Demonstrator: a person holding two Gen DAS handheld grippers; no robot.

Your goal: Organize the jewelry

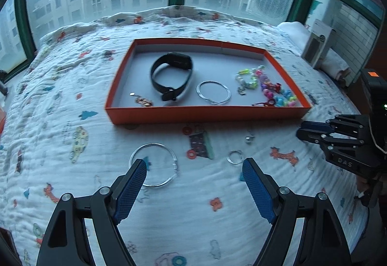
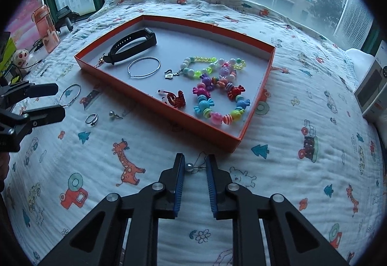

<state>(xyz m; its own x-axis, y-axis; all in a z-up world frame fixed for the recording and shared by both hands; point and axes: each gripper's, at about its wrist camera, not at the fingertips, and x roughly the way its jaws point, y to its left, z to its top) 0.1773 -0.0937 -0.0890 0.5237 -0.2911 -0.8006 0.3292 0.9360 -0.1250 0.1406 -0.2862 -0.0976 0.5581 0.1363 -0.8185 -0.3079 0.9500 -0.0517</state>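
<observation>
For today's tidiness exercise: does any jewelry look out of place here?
Yes. A large silver bangle, a small silver ring and a pearl earring lie loose on the patterned quilt, outside the orange tray.

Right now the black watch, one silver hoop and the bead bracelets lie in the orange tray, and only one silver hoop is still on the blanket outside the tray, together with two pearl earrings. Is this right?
Not quite. The left wrist view shows two things of silver wire still on the blanket outside the orange tray: a large silver hoop and a small silver ring. The rest stands.
</observation>
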